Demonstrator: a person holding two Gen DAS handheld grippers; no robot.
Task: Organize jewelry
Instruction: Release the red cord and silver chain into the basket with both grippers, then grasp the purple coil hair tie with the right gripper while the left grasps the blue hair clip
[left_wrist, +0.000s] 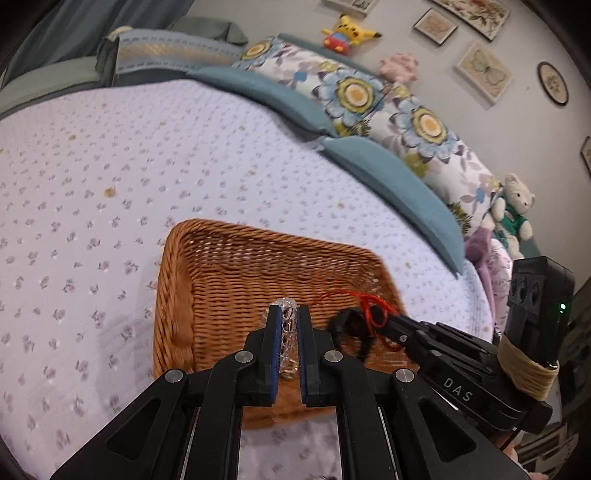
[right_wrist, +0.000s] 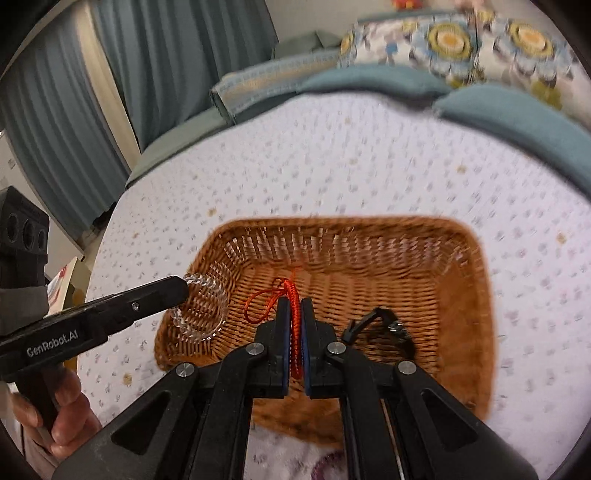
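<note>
A brown wicker basket (left_wrist: 221, 280) sits on the bed; it also shows in the right wrist view (right_wrist: 369, 258). My left gripper (left_wrist: 289, 314) is shut on a clear bead bracelet (left_wrist: 287, 326) and holds it over the basket's near side; the bracelet hangs as a loop in the right wrist view (right_wrist: 201, 314). My right gripper (right_wrist: 294, 306) is shut on a red braided cord bracelet (right_wrist: 293, 332) above the basket floor; it also shows in the left wrist view (left_wrist: 373, 306). A black bracelet (right_wrist: 384, 325) lies inside the basket; it shows too in the left wrist view (left_wrist: 351, 332).
The basket rests on a lilac flowered bedspread (left_wrist: 110, 184). Blue and floral pillows (left_wrist: 354, 96) line the far side, with plush toys (left_wrist: 515, 210) by the wall. Grey-blue curtains (right_wrist: 166, 55) hang at the left.
</note>
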